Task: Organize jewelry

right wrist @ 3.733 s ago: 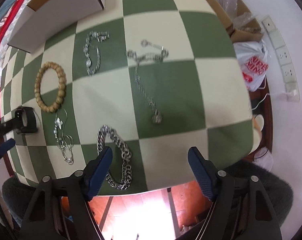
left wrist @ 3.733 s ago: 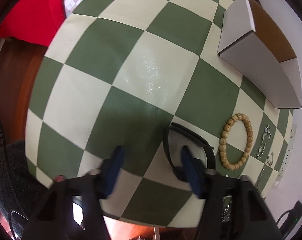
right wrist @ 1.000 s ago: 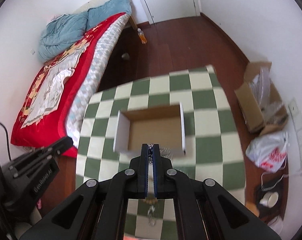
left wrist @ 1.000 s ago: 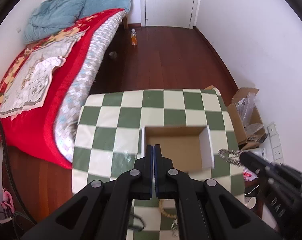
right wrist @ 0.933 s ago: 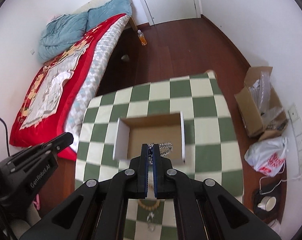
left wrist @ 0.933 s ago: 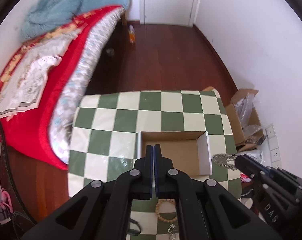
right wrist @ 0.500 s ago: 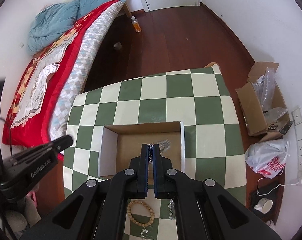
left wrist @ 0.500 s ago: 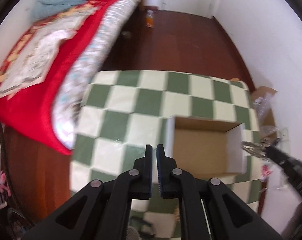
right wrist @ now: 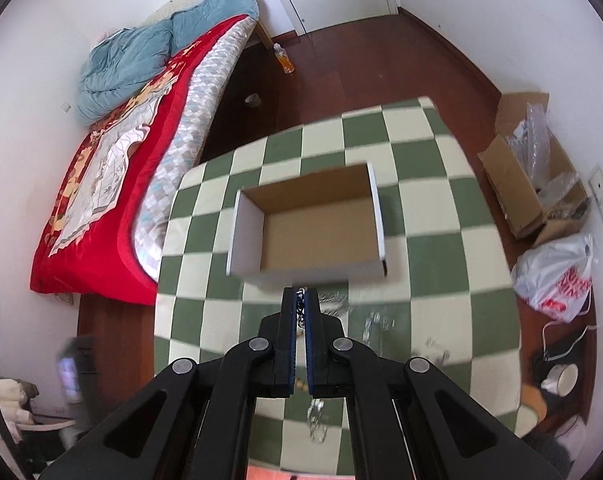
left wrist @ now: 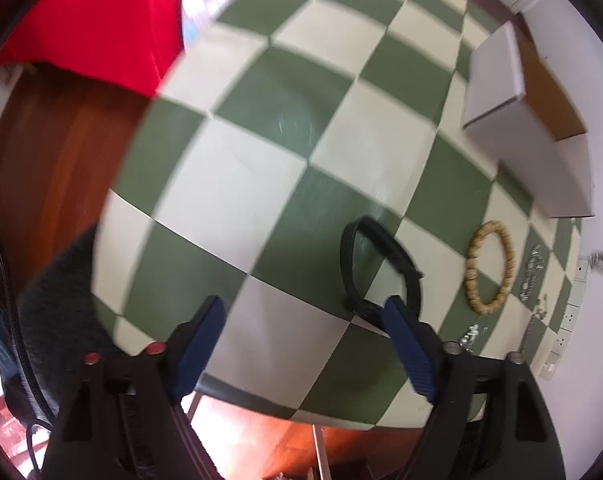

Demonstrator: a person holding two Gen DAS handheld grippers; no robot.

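Note:
My left gripper (left wrist: 301, 320) is open and empty, low over the near edge of the checkered table (left wrist: 261, 128). A black watch band (left wrist: 377, 264) lies just ahead of its right finger. A wooden bead bracelet (left wrist: 489, 268) and silver chains (left wrist: 531, 276) lie to the right. My right gripper (right wrist: 300, 298) is shut on a silver chain (right wrist: 300, 307), held high above the table, just short of the open white cardboard box (right wrist: 313, 224), which looks empty. The box also shows in the left wrist view (left wrist: 529, 116).
A bed with a red cover (right wrist: 113, 168) stands left of the table. A cardboard box with plastic wrap (right wrist: 533, 188) and a plastic bag (right wrist: 557, 276) lie on the wooden floor at the right. More silver jewelry (right wrist: 377, 324) lies on the table below my right gripper.
My left gripper has dropped from high above down to the table's near edge and opened. My right gripper stays shut on the chain and has drifted back slightly from the box.

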